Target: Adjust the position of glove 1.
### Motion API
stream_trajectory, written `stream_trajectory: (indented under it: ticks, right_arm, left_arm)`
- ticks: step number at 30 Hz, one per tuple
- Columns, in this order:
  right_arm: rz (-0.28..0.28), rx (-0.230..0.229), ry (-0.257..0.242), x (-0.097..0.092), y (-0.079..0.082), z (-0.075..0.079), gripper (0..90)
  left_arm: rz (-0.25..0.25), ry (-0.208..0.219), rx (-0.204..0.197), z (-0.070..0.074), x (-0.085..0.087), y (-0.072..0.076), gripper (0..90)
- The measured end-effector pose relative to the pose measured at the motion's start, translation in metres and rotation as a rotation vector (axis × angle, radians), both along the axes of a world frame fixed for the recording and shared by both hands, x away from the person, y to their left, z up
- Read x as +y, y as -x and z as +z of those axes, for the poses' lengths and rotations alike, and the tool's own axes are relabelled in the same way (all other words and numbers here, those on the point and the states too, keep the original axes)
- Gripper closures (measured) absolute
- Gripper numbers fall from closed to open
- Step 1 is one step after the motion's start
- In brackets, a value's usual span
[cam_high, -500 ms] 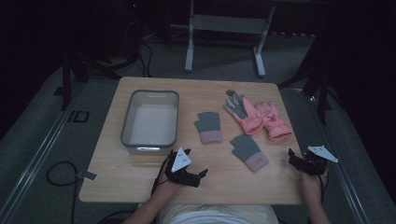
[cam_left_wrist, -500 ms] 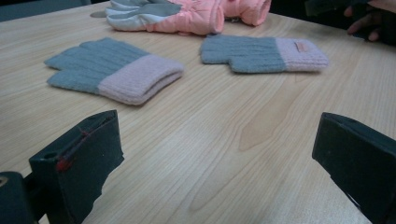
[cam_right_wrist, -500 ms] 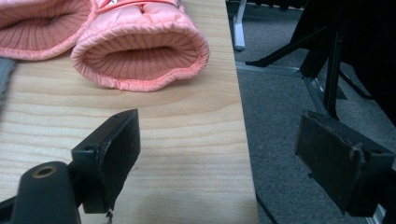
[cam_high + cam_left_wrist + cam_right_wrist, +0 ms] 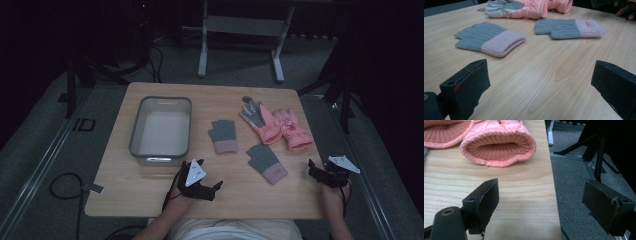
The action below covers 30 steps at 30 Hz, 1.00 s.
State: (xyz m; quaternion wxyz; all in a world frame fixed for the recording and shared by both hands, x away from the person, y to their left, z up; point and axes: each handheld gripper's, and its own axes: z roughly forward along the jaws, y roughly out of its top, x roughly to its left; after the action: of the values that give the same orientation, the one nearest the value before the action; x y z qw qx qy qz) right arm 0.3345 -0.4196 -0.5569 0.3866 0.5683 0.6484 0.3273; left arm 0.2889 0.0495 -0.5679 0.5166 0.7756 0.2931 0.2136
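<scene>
From the high view, the left tongs (image 4: 218, 186) rest near the bench's (image 4: 150, 195) front edge and the right tongs (image 4: 311, 169) at its right edge, probably poised to gather gloves into the empty grey bin (image 4: 161, 126) at the left. In the left gripper view, wide-open empty jaws face two grey knit gloves (image 4: 490, 38) mid-bench. In the right gripper view, open empty jaws face the pink ski gloves' (image 4: 499, 145) cuffs near the right edge.

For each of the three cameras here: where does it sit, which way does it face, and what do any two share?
High view: above the near table edge, looking forward and down; both forearms, left gripper, right gripper.
Left gripper view: low over the table, facing two grey knit gloves; own open jaws.
Right gripper view: at the table's edge, facing pink gloves; own open jaws.
Shared: all three show the pink gloves.
</scene>
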Motion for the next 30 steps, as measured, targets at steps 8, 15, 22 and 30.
stream_trajectory:
  ticks: [8, 15, 22, 30]
  right_arm:
    - [0.002, 0.007, 0.012, 0.0011, -0.0007, -0.0002, 14.0]
    - [0.014, 0.015, 0.005, 0.0013, -0.0005, -0.0002, 14.0]
    - [0.027, 0.032, 0.013, 0.0036, -0.0025, -0.0004, 13.7]
    - [0.047, 0.026, 0.005, 0.007, -0.0033, 0.0045, 13.4]
  left_arm:
    - [-0.01, -0.012, -0.01, -0.0001, -0.0014, 0.0008, 1.1]
    - [-0.004, -0.005, -0.009, 0.0, -0.0006, 0.0008, 1.1]
    - [-0.005, -0.007, -0.01, 0.0001, -0.0005, 0.0007, 1.0]
    - [-0.003, -0.005, -0.011, 0.0, -0.0005, 0.0011, 1.1]
